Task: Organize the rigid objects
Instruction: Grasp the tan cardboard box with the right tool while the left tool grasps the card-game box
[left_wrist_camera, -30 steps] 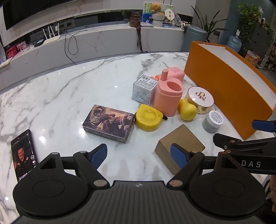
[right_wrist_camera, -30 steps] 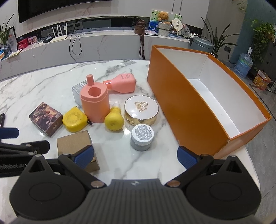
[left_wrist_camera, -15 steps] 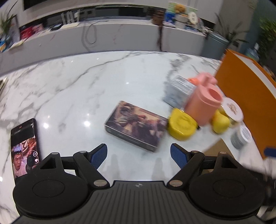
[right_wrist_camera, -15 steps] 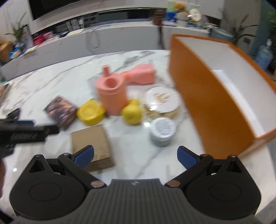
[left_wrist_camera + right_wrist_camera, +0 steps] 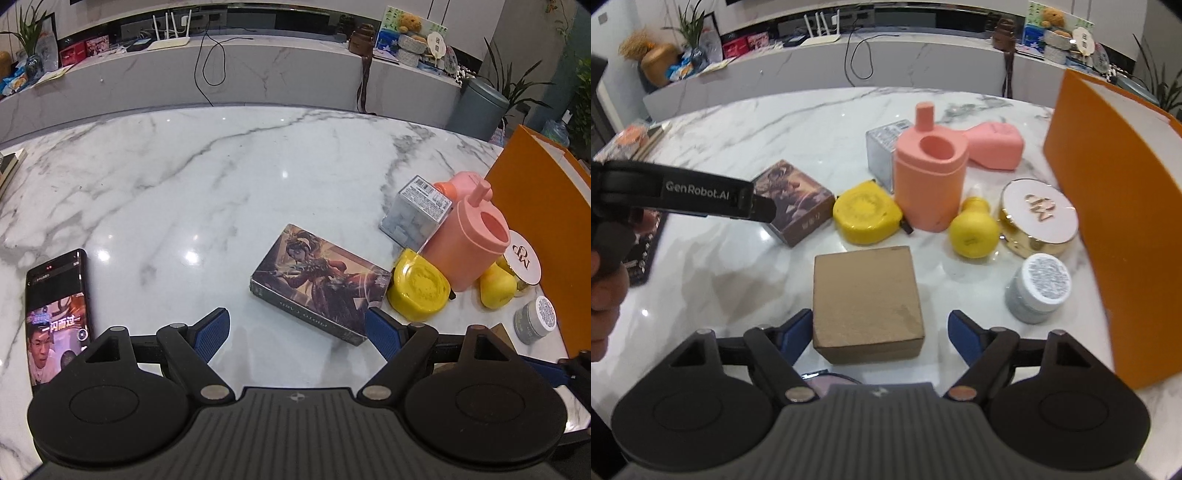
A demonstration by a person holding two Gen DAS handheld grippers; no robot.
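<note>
My right gripper [image 5: 877,330] is open, its jaws either side of the near end of a brown cardboard box [image 5: 866,301]. My left gripper [image 5: 297,332] is open and empty just in front of an illustrated card box [image 5: 319,282], which also shows in the right wrist view [image 5: 792,199]. Beyond lie a yellow tape measure [image 5: 866,214], a pink canister [image 5: 929,184], a pink bottle on its side [image 5: 995,146], a yellow bulb-shaped bottle [image 5: 973,232], a gold-rimmed compact [image 5: 1038,219], a small silver-lidded jar [image 5: 1038,288] and a clear cube box [image 5: 882,147].
A tall open orange box [image 5: 1115,206] stands at the right table edge. A phone with a lit screen [image 5: 57,314] lies at the left. The left gripper's arm [image 5: 683,192] crosses the left of the right wrist view. A marble counter runs behind the table.
My left gripper has swung left, from over the brown box to in front of the card box. My right gripper has moved left and closer, so the brown box now sits between its jaws.
</note>
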